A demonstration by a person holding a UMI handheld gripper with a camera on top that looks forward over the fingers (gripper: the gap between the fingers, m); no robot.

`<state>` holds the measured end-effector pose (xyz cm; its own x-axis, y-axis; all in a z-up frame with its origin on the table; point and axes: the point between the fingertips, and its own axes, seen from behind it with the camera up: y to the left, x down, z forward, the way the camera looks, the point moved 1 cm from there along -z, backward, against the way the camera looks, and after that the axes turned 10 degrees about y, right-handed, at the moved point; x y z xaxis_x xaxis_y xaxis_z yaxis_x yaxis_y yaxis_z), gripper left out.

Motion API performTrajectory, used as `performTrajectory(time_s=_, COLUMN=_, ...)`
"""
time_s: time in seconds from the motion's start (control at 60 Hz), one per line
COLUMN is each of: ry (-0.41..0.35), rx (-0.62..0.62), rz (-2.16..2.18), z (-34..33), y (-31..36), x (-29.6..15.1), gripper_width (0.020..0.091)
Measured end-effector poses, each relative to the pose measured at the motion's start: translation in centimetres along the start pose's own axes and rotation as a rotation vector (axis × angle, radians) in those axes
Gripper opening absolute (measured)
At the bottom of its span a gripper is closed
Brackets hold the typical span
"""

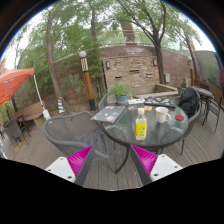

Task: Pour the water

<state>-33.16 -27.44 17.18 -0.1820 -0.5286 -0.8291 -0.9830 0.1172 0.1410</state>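
Gripper (112, 160) wide open, empty

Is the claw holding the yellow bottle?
No, the yellow bottle stands on the glass table well beyond the claw, whose fingers are open with nothing between them.

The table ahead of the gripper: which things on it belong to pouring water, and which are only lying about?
Belong to the job:
- yellow bottle, upright near the table's front edge
- white cup beside it, probably the receiver
- gripper, fingers open, holding nothing, not yet at the table

Just lying about:
- papers
- dark bag
- grey chair
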Motion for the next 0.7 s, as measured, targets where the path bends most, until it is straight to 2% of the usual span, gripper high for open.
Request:
performTrajectory(time_s=0.267, ry=-0.014, rx=0.081, rz=0.045, z=-0.1, y=-2.3, x=-0.5, gripper_width=0.0812)
performTrajectory(time_s=0.383, ry=-0.011, rx=0.107, rz=0.05, z=0.9, y=-5.0, x=0.6, gripper_width=0.0807)
performTrajectory(time_s=0.517, ry=-0.011, rx=0.145, rz=0.047, z=4.0, y=-9.9, x=1.4, gripper_width=0.0808)
performTrajectory(time_s=0.7, ry=-0.056, rx=0.224, rz=0.018, z=11.0, y=-17.8, x=0.1, gripper_width=0.081)
